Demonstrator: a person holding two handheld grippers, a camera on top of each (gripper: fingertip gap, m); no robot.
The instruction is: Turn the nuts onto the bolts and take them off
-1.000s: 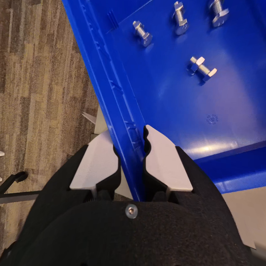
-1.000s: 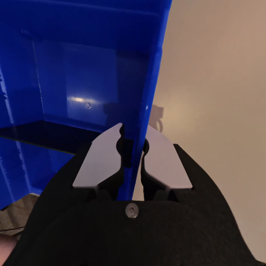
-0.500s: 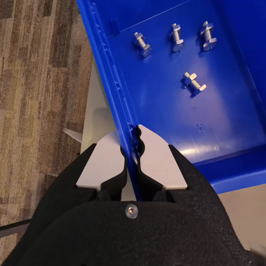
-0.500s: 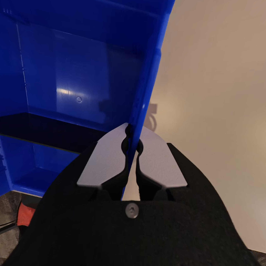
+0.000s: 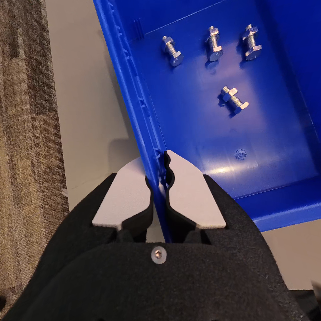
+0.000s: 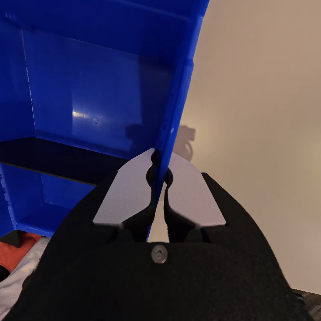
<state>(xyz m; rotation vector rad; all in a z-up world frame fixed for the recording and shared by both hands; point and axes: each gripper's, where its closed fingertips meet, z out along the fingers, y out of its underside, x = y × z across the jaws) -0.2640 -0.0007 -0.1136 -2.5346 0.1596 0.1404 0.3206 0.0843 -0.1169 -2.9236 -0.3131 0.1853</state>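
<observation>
Currently both grippers, left gripper and right gripper, clamp opposite walls of the blue plastic bin; uneven tilting risks rolling the nutted steel bolts.

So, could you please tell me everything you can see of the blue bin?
The blue bin is a glossy, rigid plastic box, open on top, with ribbed walls and a moulded mark on its floor. Four bolts with nuts on them lie inside. The left gripper is shut on one side wall, the right gripper on the opposite wall. A pale table lies beneath; whether the bin rests on it is unclear.
</observation>
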